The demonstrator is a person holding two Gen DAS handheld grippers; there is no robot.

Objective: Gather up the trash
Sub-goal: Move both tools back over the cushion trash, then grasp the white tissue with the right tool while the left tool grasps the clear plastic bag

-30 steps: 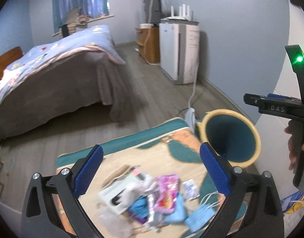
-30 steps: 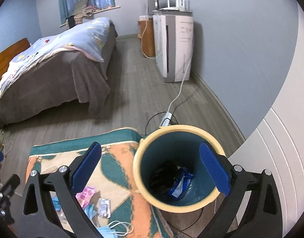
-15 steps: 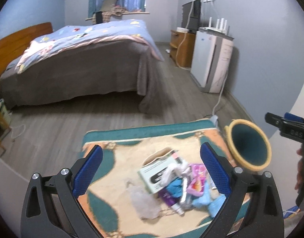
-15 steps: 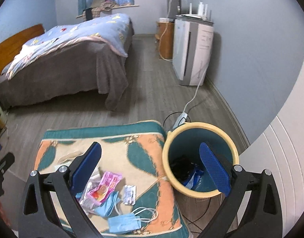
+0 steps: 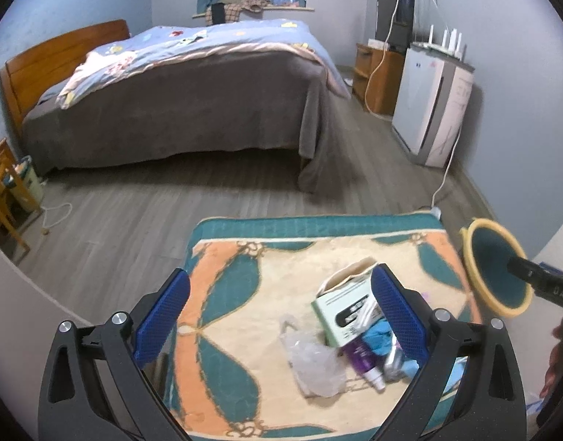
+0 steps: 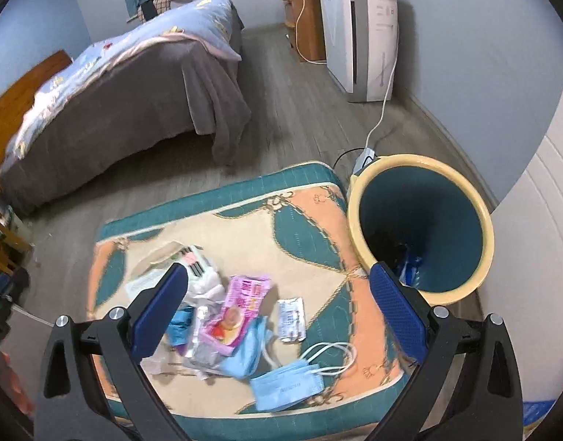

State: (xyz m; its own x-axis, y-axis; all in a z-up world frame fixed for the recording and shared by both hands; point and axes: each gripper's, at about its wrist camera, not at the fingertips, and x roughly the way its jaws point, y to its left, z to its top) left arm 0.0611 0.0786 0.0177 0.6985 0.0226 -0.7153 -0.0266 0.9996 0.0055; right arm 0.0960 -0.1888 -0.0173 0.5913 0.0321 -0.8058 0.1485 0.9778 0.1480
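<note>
Trash pile point(image 6: 222, 327) on patterned rug point(image 6: 307, 235), bin point(image 6: 421, 220) just beside

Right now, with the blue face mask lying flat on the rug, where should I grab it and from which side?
Take the blue face mask by its white ear loops, coming straight down with the right gripper. The body lies flat on the rug, but the loops are thin and clear of the pile, probably easier to pinch.

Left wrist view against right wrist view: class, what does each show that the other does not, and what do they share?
Only the left wrist view shows the purple tube and the stool by the bed. Only the right wrist view shows the blue face mask, the foil sachet and trash at the bin's bottom. Both show the patterned mat, white box, yellow-rimmed bin and bed.
</note>
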